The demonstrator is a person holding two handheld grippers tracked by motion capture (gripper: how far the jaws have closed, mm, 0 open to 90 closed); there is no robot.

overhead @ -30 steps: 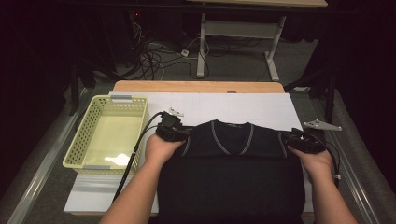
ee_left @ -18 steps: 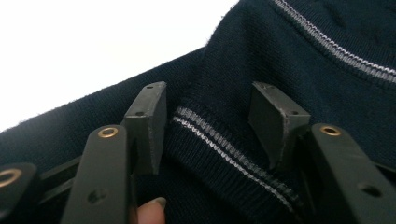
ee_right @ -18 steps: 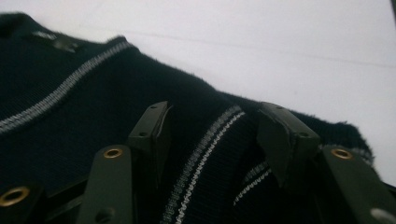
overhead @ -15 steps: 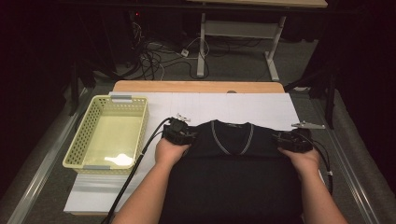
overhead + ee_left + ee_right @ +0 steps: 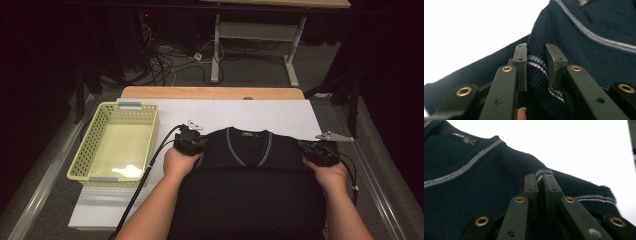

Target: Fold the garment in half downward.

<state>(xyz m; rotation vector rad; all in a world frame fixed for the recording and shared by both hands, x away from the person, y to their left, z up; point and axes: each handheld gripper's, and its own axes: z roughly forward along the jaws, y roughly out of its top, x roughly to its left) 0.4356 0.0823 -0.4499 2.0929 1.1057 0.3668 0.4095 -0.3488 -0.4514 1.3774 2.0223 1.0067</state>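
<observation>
A dark navy V-neck sweater (image 5: 250, 165) with grey-striped trim lies flat on the white table top (image 5: 270, 112), neck away from me. My left gripper (image 5: 192, 142) sits at its left shoulder. In the left gripper view the jaws (image 5: 535, 53) have just been closing and pinch a fold of the striped armhole edge (image 5: 536, 65). My right gripper (image 5: 315, 152) is at the right shoulder. Its jaws (image 5: 540, 178) have just closed tight on the striped edge of the sweater (image 5: 474, 195).
A pale yellow perforated basket (image 5: 82, 155) stands on the table's left side. A black cable (image 5: 150, 165) trails from the left gripper toward the front edge. Behind the table's wooden far edge (image 5: 210, 92) are desk legs (image 5: 217, 50) and floor cables.
Both grippers have edged inward a little, onto the sweater's shoulders. The sweater and the basket lie as before.
</observation>
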